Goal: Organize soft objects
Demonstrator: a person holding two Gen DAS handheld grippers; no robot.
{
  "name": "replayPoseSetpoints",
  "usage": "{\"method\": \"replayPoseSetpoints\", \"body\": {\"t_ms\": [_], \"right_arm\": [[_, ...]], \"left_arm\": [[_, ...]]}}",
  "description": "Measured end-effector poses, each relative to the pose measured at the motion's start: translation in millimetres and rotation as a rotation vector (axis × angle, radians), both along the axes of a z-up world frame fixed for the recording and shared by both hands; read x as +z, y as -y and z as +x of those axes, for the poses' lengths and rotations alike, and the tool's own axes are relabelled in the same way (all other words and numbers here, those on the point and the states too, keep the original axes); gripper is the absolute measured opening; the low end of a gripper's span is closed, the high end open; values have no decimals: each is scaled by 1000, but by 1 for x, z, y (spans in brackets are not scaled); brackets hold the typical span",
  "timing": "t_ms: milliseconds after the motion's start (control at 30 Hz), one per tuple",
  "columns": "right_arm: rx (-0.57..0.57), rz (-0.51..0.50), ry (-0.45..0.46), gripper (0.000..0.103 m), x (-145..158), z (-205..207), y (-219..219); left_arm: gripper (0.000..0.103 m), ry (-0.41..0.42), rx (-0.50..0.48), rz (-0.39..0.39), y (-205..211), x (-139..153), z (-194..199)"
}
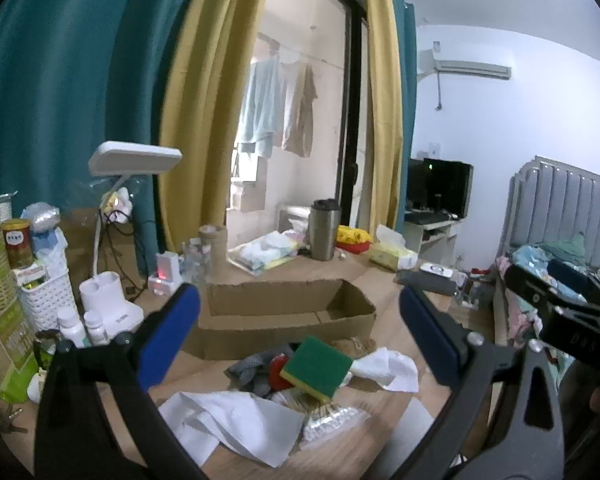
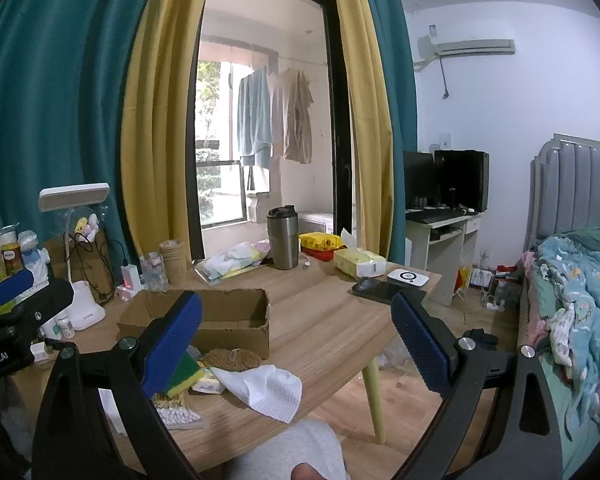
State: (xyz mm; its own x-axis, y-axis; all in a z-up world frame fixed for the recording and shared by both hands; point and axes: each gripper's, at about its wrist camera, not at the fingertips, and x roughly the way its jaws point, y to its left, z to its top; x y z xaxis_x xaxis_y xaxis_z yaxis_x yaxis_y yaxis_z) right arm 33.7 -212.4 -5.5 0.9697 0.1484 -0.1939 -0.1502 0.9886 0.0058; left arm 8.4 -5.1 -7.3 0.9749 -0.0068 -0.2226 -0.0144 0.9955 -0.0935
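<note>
A pile of soft things lies on the wooden table (image 2: 332, 332) in front of an open cardboard box (image 1: 284, 312): a green and yellow sponge (image 1: 318, 370), a grey cloth (image 1: 248, 372), white cloths (image 1: 236, 424) (image 1: 388, 370) and a brown scrubber (image 2: 232, 358). My left gripper (image 1: 300, 334) is open and empty, above the pile. My right gripper (image 2: 296, 344) is open and empty, over the table's right part; its left finger hides part of the sponge (image 2: 184, 376). The box (image 2: 204, 320) looks empty.
A desk lamp (image 1: 112, 240), bottles, a white basket (image 1: 48, 300) and a charger stand at the left. A steel tumbler (image 2: 283, 238), tissue pack (image 2: 360, 262), phone (image 2: 380, 290) and folded cloths sit at the back. A bed (image 2: 580, 300) is at the right. A cotton swab pack (image 2: 178, 414) lies near the front edge.
</note>
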Motion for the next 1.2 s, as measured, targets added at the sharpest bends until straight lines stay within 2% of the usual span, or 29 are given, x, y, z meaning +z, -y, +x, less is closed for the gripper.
{"method": "replayPoseSetpoints", "body": {"t_ms": [933,1200], "right_arm": [[1,4,-5,97,1,0,-2],[16,-5,-54,97,-18,12,-7]], "left_arm": [[101,8,6,-5,-1,-2,-1],[100,-61,33,-20,-9,-22,7]]}}
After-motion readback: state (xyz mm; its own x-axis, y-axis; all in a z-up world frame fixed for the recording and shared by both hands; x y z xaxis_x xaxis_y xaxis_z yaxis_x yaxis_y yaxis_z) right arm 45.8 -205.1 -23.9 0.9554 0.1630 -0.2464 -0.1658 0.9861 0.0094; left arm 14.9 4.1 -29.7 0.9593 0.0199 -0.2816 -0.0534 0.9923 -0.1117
